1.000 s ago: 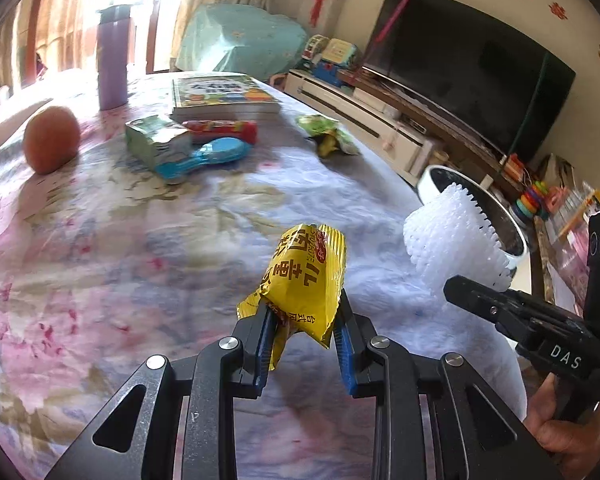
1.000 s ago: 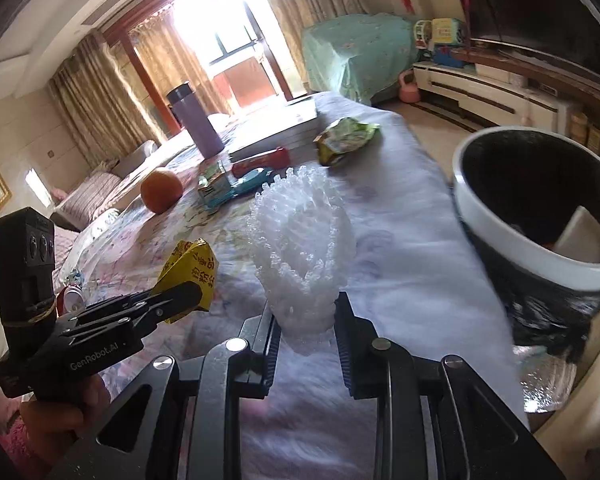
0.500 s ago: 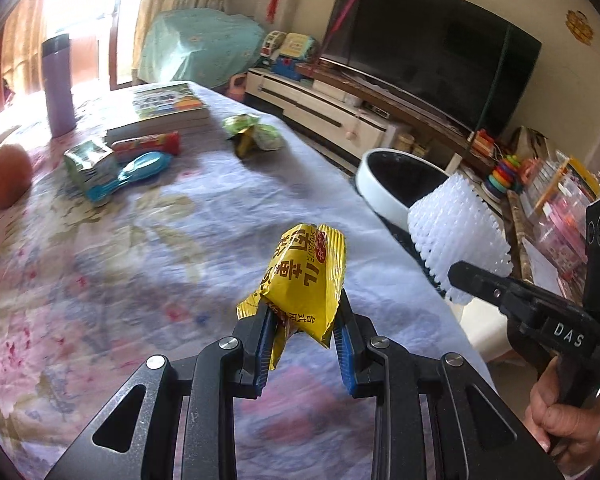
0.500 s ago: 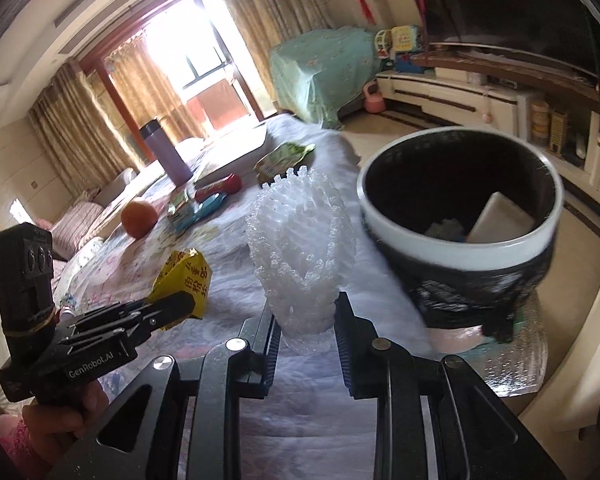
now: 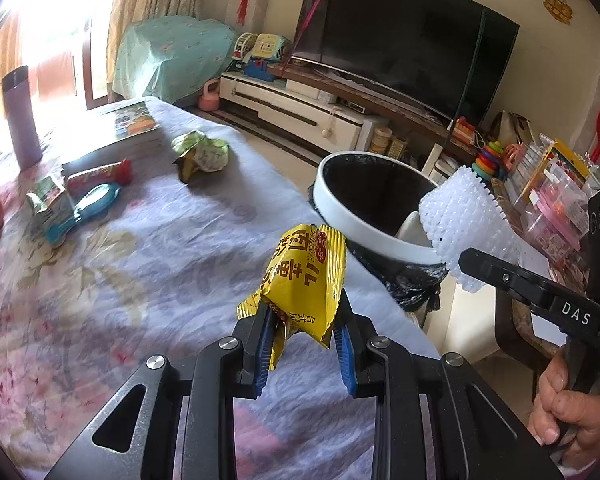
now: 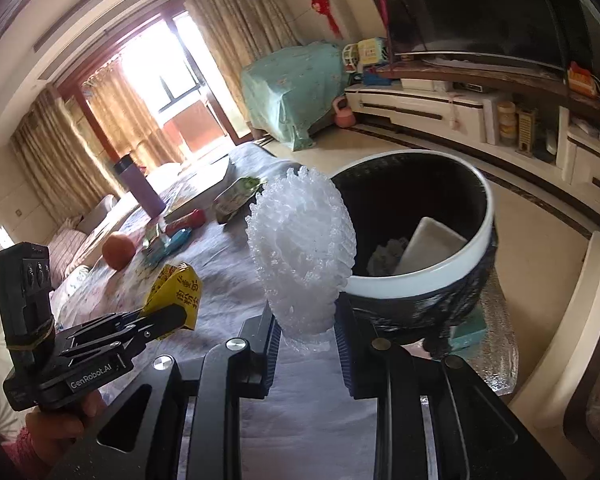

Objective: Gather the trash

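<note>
A table (image 5: 148, 248) draped in a pale floral cloth fills the left of both views. Off its far edge stands a waste bin (image 5: 364, 226) with a white rim and a black liner; in the right wrist view the bin (image 6: 476, 248) holds a white flat piece and some crumpled paper. The left gripper (image 5: 304, 340), in the lower centre of its own view, has its jaws clamped on a crumpled yellow snack wrapper (image 5: 304, 276), held above the cloth near the table edge and just short of the bin. The right gripper (image 6: 306, 344) has its jaws clamped on the lower end of a white foam net sleeve (image 6: 300, 252), which stands upright in front of the bin's rim; seen from the left wrist, the sleeve (image 5: 464, 216) overlaps the rim's near right side. A hand (image 5: 560, 404) grasps the right gripper's handle. Farther back on the table lie a stack of books (image 5: 128, 128), a purple flask (image 5: 20, 116), a crumpled green wrapper (image 5: 202, 154), a red packet (image 5: 100, 172), a blue object (image 5: 84, 212) and an orange (image 6: 118, 250).
</note>
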Demonstrator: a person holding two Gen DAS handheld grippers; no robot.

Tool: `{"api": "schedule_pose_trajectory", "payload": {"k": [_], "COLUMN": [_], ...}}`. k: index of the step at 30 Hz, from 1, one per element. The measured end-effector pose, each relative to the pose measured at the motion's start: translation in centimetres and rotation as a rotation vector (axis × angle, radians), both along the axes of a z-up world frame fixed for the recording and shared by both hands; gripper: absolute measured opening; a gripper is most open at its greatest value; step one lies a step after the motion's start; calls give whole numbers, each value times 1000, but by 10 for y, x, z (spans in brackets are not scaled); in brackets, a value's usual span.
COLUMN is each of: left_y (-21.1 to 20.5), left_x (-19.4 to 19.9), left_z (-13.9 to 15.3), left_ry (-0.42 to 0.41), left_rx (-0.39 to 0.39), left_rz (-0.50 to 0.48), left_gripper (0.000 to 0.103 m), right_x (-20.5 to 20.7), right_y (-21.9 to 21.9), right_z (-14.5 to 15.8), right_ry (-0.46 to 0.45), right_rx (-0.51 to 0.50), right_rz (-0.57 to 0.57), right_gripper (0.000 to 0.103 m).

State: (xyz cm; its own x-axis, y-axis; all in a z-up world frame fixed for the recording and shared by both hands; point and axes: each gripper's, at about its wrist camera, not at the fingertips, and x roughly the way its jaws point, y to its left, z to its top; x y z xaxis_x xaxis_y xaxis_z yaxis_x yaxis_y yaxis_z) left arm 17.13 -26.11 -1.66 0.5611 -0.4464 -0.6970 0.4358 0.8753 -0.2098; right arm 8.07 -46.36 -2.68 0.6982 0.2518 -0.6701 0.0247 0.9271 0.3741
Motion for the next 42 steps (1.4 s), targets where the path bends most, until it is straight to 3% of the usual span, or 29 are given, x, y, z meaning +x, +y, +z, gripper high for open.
{"api": "schedule_pose_trajectory", "payload": {"k": [22,42], "left_y": [-55,-96], "left_x": [29,70], "left_z": [9,11], "left_ry": [-35,-37], "left_rx": [26,48], "left_rz": [-84,-102], "left_gripper": [27,27], "right_x": [15,55], "right_y": [-44,-62], "right_z": [6,3], "right_ry": [18,64], "right_rx": [13,-14], "right_rz": [-77,-56], "right_gripper": [26,26]}}
